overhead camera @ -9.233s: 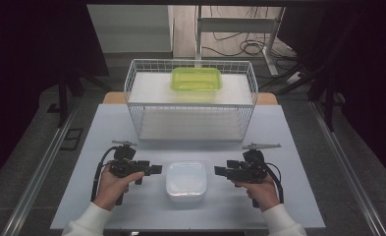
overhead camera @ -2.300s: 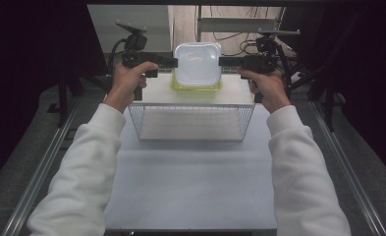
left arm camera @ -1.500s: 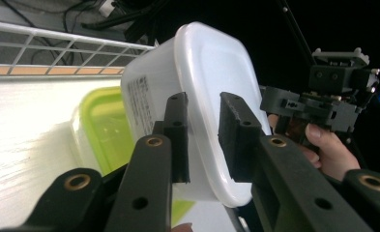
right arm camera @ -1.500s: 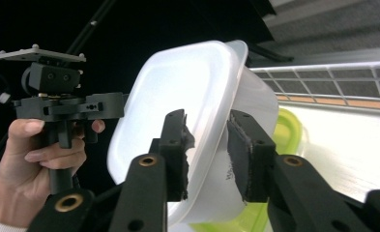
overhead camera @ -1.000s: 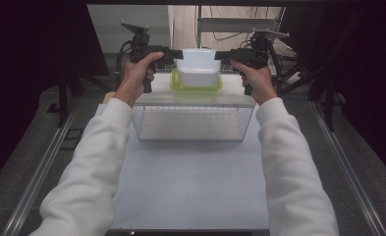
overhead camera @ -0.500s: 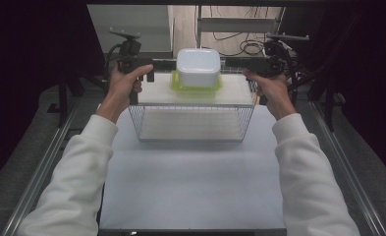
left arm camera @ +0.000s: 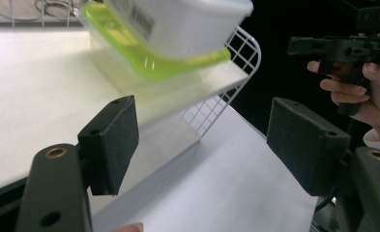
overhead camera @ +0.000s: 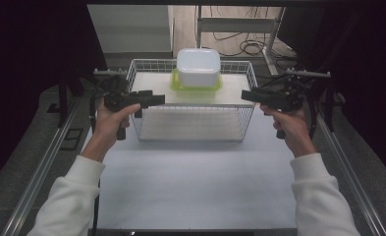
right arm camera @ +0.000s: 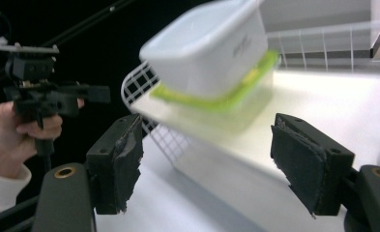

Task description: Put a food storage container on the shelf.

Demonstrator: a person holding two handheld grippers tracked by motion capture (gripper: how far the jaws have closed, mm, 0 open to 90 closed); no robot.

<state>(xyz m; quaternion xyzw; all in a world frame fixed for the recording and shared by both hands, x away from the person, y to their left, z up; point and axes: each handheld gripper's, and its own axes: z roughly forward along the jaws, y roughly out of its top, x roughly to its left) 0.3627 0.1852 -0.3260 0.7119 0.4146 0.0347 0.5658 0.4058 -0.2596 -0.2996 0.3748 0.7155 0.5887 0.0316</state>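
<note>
White container (overhead camera: 198, 67) stacked on green container (overhead camera: 196, 83), far end of wire basket (overhead camera: 195, 128) – nothing touching it. L gripper (overhead camera: 157, 99) at basket's left edge, R gripper (overhead camera: 245, 95) at its right edge – both jaws just opened, spread wide, empty.

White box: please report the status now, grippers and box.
Left gripper open, right gripper open, jaws just opened, nothing between them. White box sits upside down on green box in wire basket. Nothing in the way.
</note>
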